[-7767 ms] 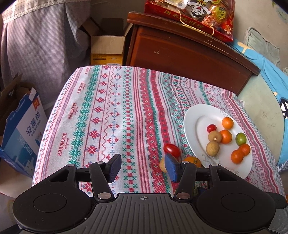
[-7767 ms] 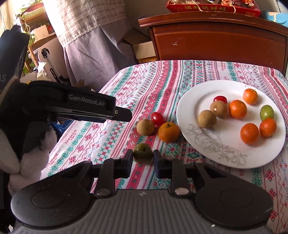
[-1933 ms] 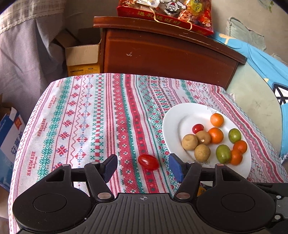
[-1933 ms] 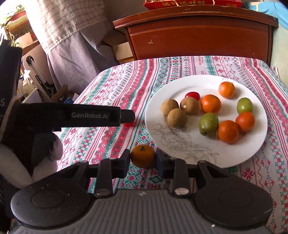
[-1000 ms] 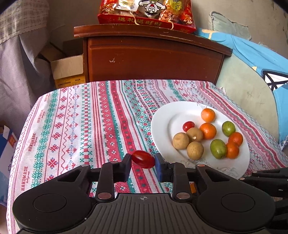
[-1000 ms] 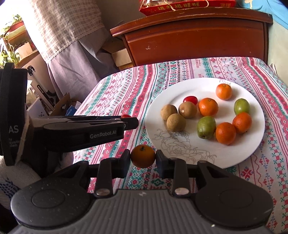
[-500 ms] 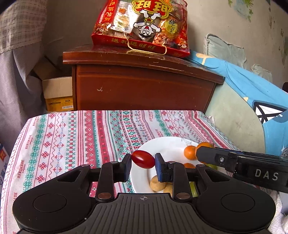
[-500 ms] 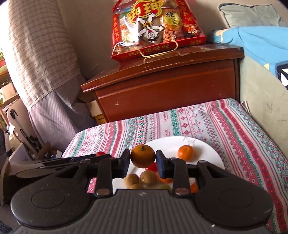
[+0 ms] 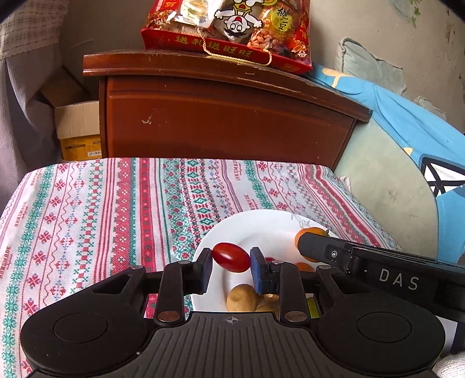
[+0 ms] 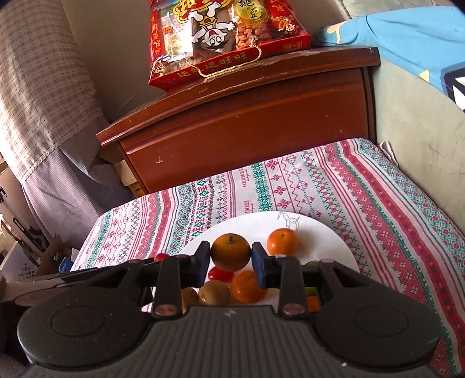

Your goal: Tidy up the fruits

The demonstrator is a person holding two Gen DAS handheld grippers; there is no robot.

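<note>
The cherry tomato [image 9: 231, 257] sits crosswise between the pads of the left gripper [image 9: 231, 263], pinched at its two long ends and carried in the air above the near-left part of the white plate [image 9: 261, 224]. The small orange [image 10: 230, 252] is clamped the same way in the right gripper [image 10: 231, 256], stem up, held over the plate's middle. Both fruits seem to be the last strays on their way to the plate, which is why each is lifted clear and not resting on anything.

Below them the plate already carries its load: another orange [image 10: 282, 242] toward the far rim, a second one [image 10: 247, 286] and a red tomato [image 10: 221, 274] just under the right gripper's jaws, and brown, rough-skinned fruits [image 9: 241, 298] near the front edge (longans, at a guess). The open white patch lies at the back of the plate, so setting down there looks the safest way to avoid knocking the others.

In the left wrist view the right gripper's finger reaches in from the right, close beside the left one; the two tools are near enough that releasing one at a time seems wise. The plate rests on a striped embroidered tablecloth [image 9: 116, 203], with a dark wooden cabinet [image 9: 221, 116] behind and a red snack bag [image 9: 232, 26] on top.
</note>
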